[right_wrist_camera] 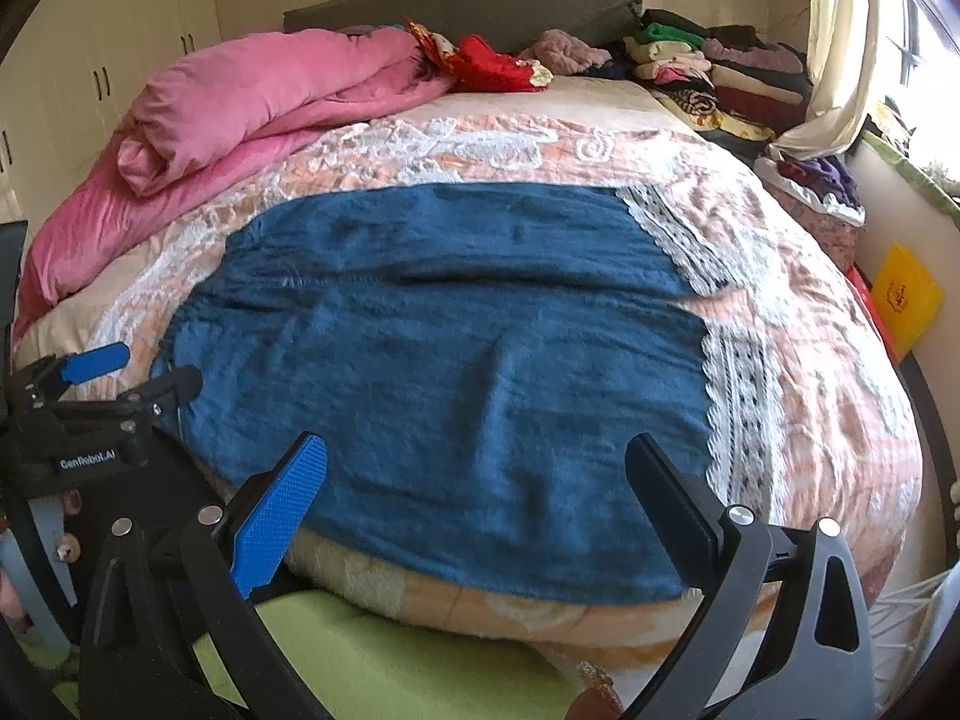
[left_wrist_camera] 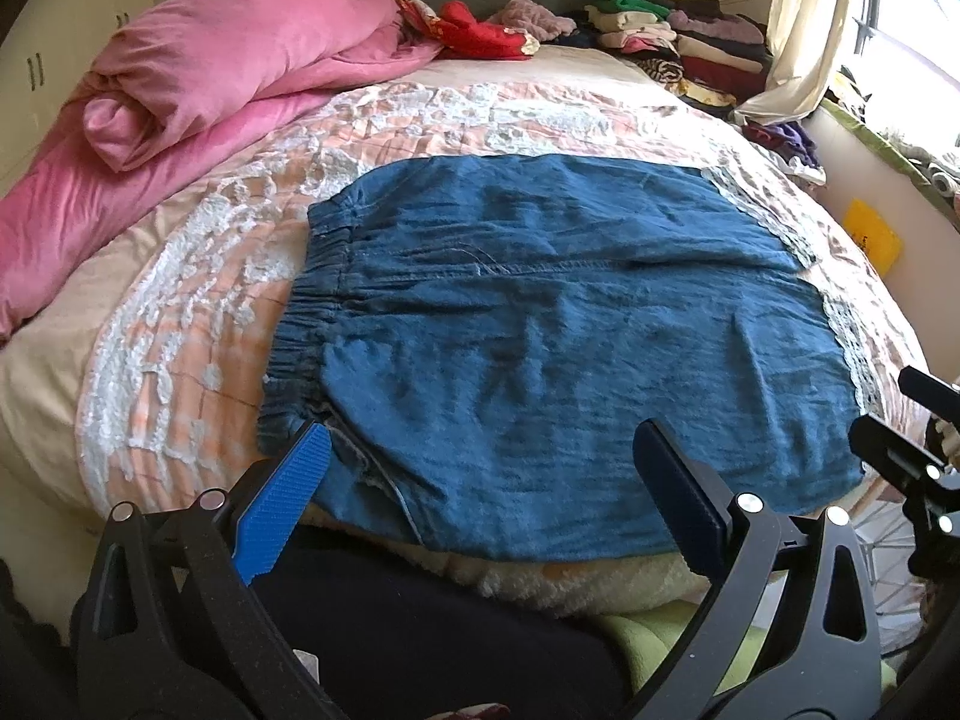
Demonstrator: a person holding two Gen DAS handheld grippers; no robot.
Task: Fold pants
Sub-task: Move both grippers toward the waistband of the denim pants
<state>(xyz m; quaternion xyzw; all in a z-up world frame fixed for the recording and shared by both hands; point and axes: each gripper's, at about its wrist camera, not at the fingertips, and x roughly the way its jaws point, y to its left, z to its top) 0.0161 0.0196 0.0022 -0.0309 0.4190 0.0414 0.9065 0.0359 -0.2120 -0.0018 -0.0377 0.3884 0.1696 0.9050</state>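
blue denim pants [left_wrist_camera: 540,324] flat on peach lace quilt [left_wrist_camera: 180,312]. left gripper [left_wrist_camera: 480,480], right gripper [right_wrist_camera: 474,474] both spread, empty. risk: pinching quilt along with near hem.

Pants [left_wrist_camera: 552,324]: one pair, blue denim
Pink duvet [left_wrist_camera: 198,96]: one
Bed [left_wrist_camera: 180,312]: one
Yellow bag [left_wrist_camera: 871,240]: one
Red cloth [left_wrist_camera: 480,33]: one
Grippers: two, left gripper [left_wrist_camera: 480,474], right gripper [right_wrist_camera: 477,480]
Fingers [left_wrist_camera: 282,516]: two per gripper
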